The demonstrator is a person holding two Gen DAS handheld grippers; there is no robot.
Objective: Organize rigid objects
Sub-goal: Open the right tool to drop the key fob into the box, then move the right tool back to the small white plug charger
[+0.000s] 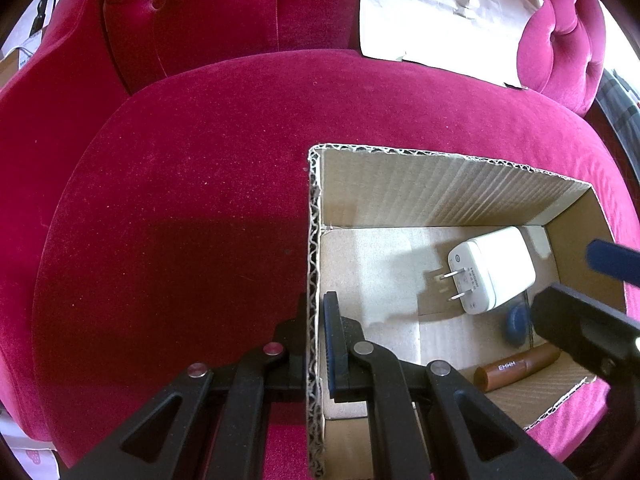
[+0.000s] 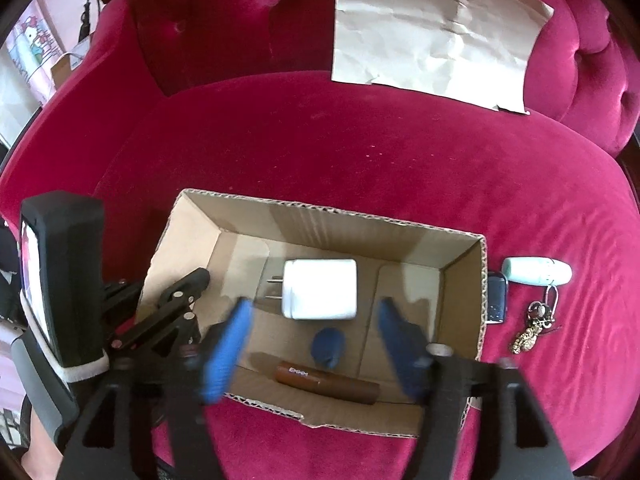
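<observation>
- Cardboard box (image 2: 460,280), on a red velvet seat (image 2: 320,152): holds white plug adapter (image 2: 320,288), brown tube (image 2: 328,384), small blue item (image 2: 327,346).
- Outstanding, on the seat right of the box: pale capsule (image 2: 536,271), dark device (image 2: 497,300), keyring (image 2: 532,330).
- Left claw (image 1: 316,344): pinching the box wall.
- Right claw (image 2: 312,344): spread above the box, empty.

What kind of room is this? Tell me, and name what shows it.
Most likely a living room or bedroom at home. A tufted magenta velvet sofa fills the view, a cardboard box holding a white plug adapter sits on it, and keys lie beside.
</observation>
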